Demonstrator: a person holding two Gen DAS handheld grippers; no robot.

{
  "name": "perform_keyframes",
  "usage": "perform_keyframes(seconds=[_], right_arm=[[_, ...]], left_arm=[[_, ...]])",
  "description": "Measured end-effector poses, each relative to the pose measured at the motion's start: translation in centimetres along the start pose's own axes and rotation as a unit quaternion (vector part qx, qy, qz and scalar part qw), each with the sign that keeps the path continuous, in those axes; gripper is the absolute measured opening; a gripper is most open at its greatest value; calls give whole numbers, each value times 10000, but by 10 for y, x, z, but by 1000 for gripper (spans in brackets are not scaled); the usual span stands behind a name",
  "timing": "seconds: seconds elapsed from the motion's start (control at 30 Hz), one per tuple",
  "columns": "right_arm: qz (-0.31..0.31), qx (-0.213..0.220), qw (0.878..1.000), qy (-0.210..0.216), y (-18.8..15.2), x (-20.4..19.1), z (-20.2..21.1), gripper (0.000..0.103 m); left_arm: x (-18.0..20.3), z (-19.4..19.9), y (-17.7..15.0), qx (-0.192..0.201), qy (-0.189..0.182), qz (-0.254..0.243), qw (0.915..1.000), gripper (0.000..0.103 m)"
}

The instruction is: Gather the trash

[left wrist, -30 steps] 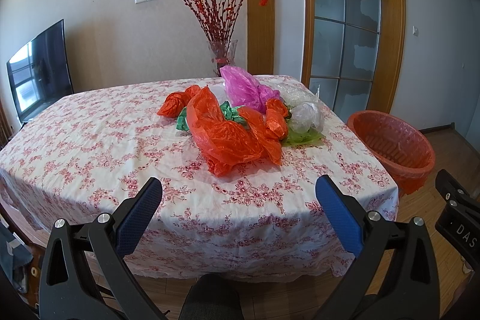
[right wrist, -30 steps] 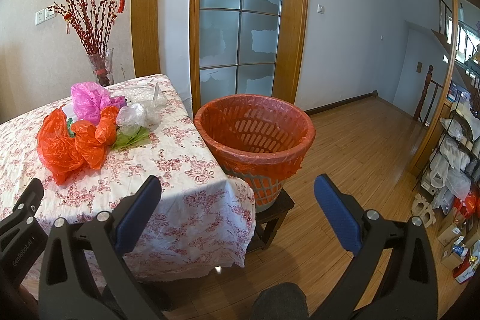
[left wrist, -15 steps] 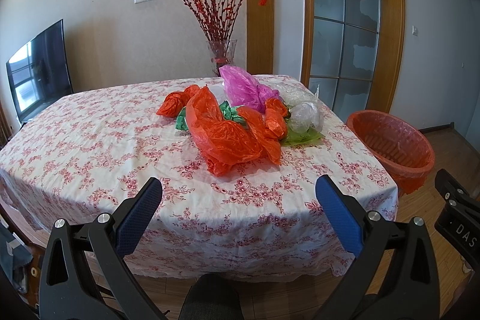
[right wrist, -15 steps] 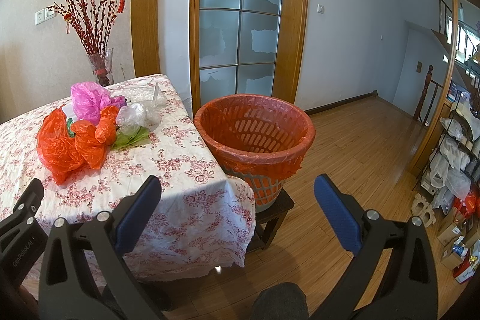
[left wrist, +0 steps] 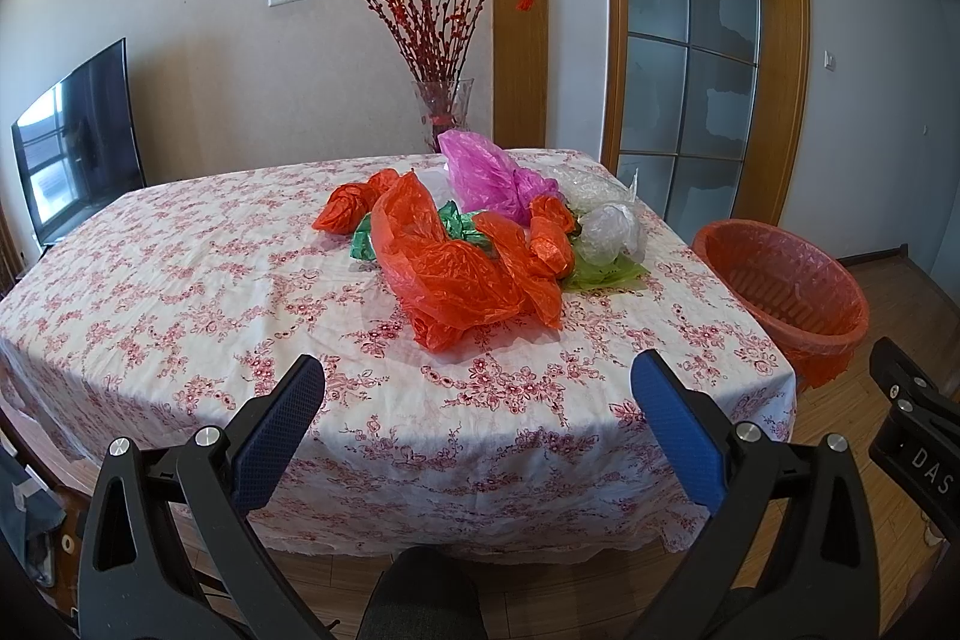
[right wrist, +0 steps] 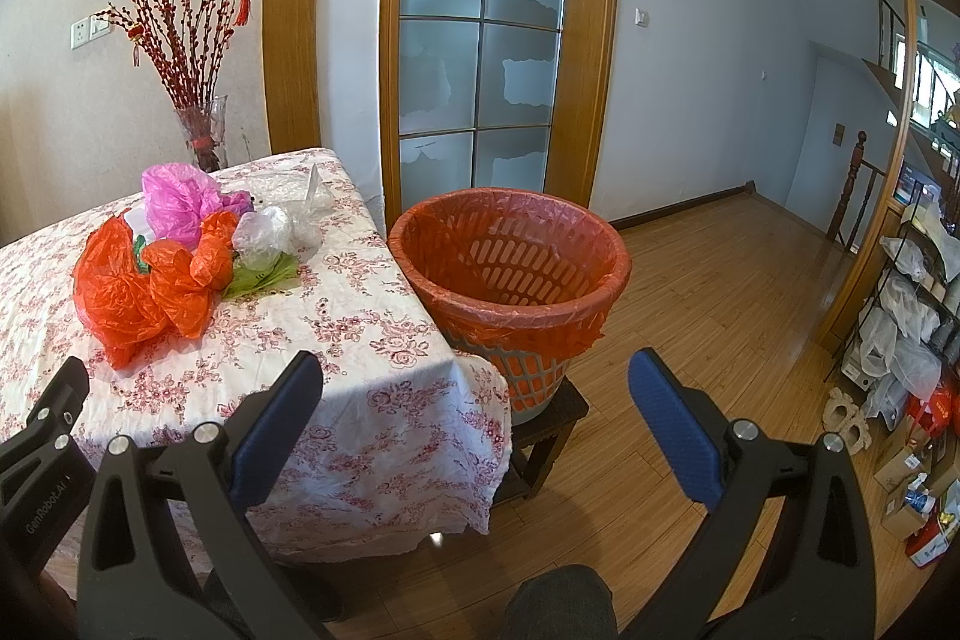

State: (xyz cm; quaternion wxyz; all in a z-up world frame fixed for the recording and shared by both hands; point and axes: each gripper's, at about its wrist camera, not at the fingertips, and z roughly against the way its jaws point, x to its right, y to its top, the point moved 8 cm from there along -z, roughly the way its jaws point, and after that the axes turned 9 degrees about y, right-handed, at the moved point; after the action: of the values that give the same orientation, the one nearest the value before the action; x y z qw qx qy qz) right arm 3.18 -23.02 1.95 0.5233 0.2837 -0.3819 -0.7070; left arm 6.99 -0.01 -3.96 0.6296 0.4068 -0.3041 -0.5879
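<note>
Fingers of the left gripper (left wrist: 477, 379) stand wide apart with nothing between them, short of the near edge of the bench (left wrist: 180, 292), which wears a floral cloth. The right gripper (right wrist: 474, 379) is spread just as wide and also holds nothing, hanging over the bench corner and the wooden floor (right wrist: 690, 292).

Beyond the left fingers lies the trash: a heap of crumpled plastic bags near the middle of the bench. A big orange bag (left wrist: 456, 274) is nearest, with a green one (left wrist: 372, 244) tucked beside it, a pink bag (left wrist: 486, 172) behind, and clear bags (left wrist: 609, 232) on the side toward the wastebasket (left wrist: 780, 280). The orange-lined wastebasket stands just off the bench edge, probably so bags can be carried straight across and dropped in.

Nothing is collected yet, judging by the basket (its slatted wall shows bare through the liner).

Only the right wrist view shows the basket raised on a small dark stool (right wrist: 552, 424) and looks into its mouth; only the left shows the television (left wrist: 78, 142) and the bench's whole spread. A vase of red branches (left wrist: 441, 112) stands behind the heap.
</note>
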Motion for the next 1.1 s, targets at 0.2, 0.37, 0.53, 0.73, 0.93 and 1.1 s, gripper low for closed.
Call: perform_keyframes(seconds=[0.2,0.37,0.53,0.73,0.93,1.1], right_arm=[[-1,-1,10000,-2,0,0,0,99],[3,-4,10000,-1,1,-1,-1,99],[3,-4,10000,-1,0,-1,-1,99],[0,-6,10000,-2,0,-2,-2,99],[0,-13,10000,-1,-1,-2,-4,99],[-27,-53,10000,30,0,-1,-6,99]], left_arm=[[0,0,0,-3,0,1,10000,101],[0,0,0,-6,-1,0,10000,101],[0,0,0,-7,0,2,10000,101],[0,0,0,-11,-1,0,10000,101],[-1,0,-1,-34,15,18,10000,101],[-6,-8,0,-123,142,85,9998,101]])
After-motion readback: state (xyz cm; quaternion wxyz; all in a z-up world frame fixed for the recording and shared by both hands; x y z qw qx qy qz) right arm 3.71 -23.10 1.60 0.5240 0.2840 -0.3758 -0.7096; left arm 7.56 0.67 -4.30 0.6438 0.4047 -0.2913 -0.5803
